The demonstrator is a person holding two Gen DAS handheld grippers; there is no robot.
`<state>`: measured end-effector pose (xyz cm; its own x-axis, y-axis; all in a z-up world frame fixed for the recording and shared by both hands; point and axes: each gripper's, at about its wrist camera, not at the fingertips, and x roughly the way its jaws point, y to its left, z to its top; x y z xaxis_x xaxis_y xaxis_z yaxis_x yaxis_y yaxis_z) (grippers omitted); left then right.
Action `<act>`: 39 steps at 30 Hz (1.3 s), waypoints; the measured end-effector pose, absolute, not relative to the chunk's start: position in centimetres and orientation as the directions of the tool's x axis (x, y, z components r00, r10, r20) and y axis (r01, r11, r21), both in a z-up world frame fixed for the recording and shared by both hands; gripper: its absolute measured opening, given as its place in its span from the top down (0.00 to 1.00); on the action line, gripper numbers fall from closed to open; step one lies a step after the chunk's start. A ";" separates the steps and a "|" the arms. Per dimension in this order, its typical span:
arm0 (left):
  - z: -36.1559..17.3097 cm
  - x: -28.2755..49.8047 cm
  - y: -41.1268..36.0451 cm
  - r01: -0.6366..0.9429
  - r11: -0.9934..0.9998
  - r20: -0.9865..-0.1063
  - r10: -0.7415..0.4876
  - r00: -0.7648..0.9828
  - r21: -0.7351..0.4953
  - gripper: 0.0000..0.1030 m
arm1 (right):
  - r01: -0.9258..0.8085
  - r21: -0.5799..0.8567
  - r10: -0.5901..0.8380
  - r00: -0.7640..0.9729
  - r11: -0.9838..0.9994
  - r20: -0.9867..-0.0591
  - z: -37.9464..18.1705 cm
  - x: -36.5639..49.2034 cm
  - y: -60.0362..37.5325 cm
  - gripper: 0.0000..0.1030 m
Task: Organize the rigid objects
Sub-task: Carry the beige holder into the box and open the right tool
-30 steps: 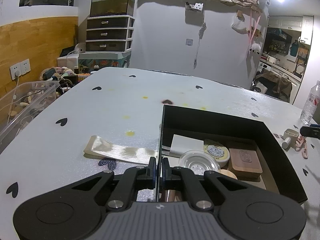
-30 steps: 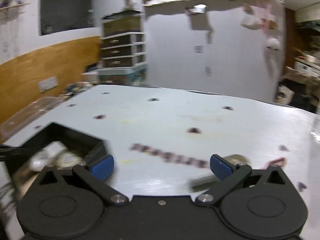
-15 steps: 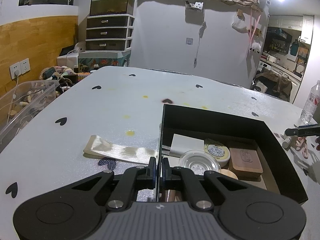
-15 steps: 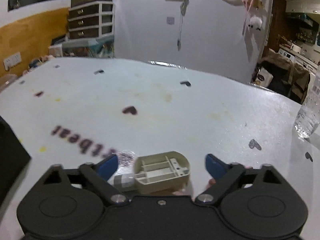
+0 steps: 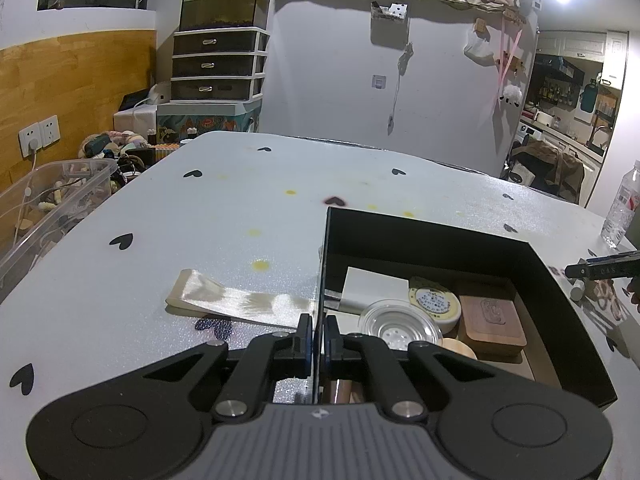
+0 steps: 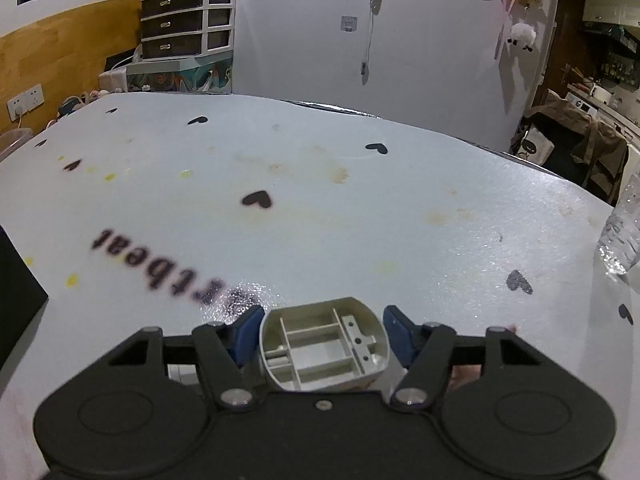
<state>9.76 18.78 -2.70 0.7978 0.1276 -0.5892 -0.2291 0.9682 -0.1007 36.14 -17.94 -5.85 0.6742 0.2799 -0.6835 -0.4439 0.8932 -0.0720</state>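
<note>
Table [image 5: 240,216], white, printed with small black hearts and spotted with yellow stains; bears every item listed below.

Black box [image 5: 424,240], open-topped, right of centre in the left wrist view. Its left wall stands between the two fingers of the left gripper [image 5: 316,330], whose jaws are closed tight on that thin wall. Contents: white card [image 5: 372,288] at the back left; round tin with yellow rim [image 5: 434,302] in the middle; wooden block [image 5: 490,320] on the right, just beside the tin; clear glass dish [image 5: 398,326] in front of the tin; a pale wooden disc partly hidden at the dish's near edge.

Satin ribbon [image 5: 236,300], cream, lying flat on the table left of the box, one end running to the box wall near the left gripper.

Water bottle [image 6: 624,232], clear plastic, upright at the table's far right edge, well apart from the box.

Beige plastic casing [image 6: 324,350], oval, ribbed inside, hollow side up, on the table right of the box. It sits between the blue pads [image 6: 246,334] of the right gripper [image 6: 324,336]. The jaws have just been closing around it; a narrow gap shows on each side, so the pads do not yet press on it.

Pink chain-like item [image 5: 610,300], on the table near the right gripper, seen only in the left wrist view.
</note>
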 end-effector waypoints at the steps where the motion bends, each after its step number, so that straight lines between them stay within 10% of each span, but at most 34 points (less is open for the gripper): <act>1: -2.7 9.8 18.8 -0.229 0.968 -0.589 0.128 0.798 -0.100 0.95 | -0.445 -0.072 0.281 0.675 0.893 -0.682 -5.8 36.1 -18.0 0.36; 23: -3.0 9.8 18.7 -0.227 0.968 -0.587 0.122 0.800 -0.109 0.95 | -0.774 0.062 0.716 0.548 0.630 -0.432 6.1 26.2 -12.0 0.37; 39: -3.1 9.4 18.9 -0.219 0.968 -0.581 0.108 0.807 -0.124 0.95 | -0.877 0.183 0.693 0.208 0.445 -0.691 2.9 22.9 -3.4 0.36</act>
